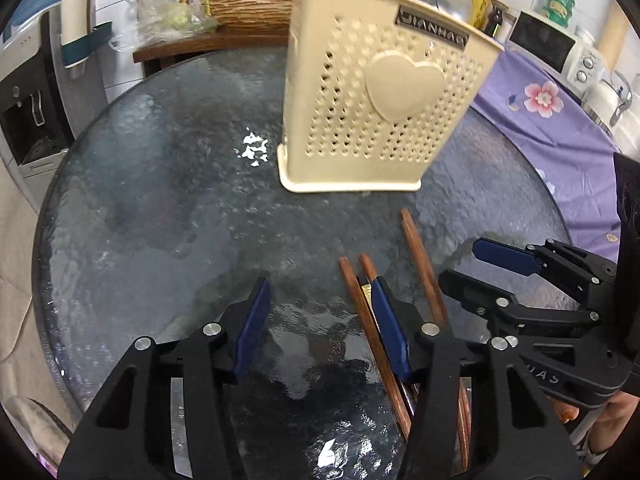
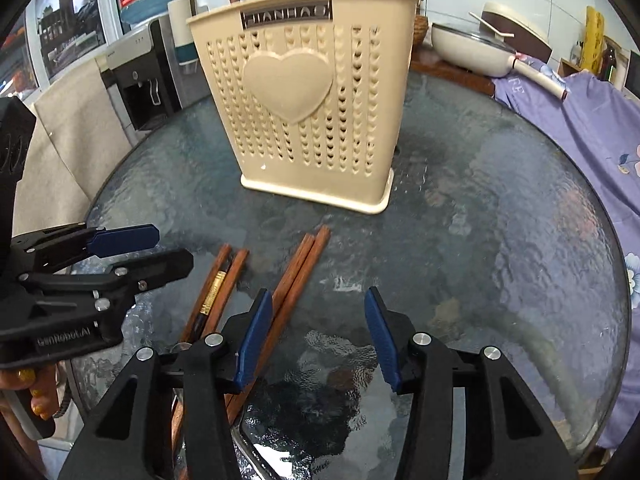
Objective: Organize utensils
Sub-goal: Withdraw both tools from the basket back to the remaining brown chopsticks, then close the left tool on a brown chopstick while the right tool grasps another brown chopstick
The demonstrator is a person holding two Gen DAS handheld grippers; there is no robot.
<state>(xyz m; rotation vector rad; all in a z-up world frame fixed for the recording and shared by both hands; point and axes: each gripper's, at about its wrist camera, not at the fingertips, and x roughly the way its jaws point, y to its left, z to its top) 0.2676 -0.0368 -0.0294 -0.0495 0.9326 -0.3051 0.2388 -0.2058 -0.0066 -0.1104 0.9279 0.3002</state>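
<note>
Lying loose on the glass table (image 2: 500, 208), lower centre of both views: five wooden chopsticks (image 2: 298, 276), a pair and a group of three, one of the three with a gold band. Standing just beyond them, upper centre: cream holder (image 2: 304, 96), upright, heart on its face, apart from the sticks. Judged from this: sorting mostly ahead, every visible chopstick on the table still to be lifted and dropped in; something dark poking above the holder's rim, too unclear to name.

Hovering low over the sticks: left gripper (image 1: 320, 324), fingers half apart, nothing between them, its right pad (image 1: 390, 332) over the group of three. Alongside: right gripper (image 2: 320, 336), fingers likewise half apart and empty, its left pad (image 2: 254, 340) over the pair.

Shown only by the left wrist view: microwave (image 1: 552, 46) at upper right, a wicker basket at top. Shown only by the right wrist view: a white pan (image 2: 468, 46) at upper right, a water jug at upper left, the gold band in full, and a hand on the left gripper's handle at lower left.
</note>
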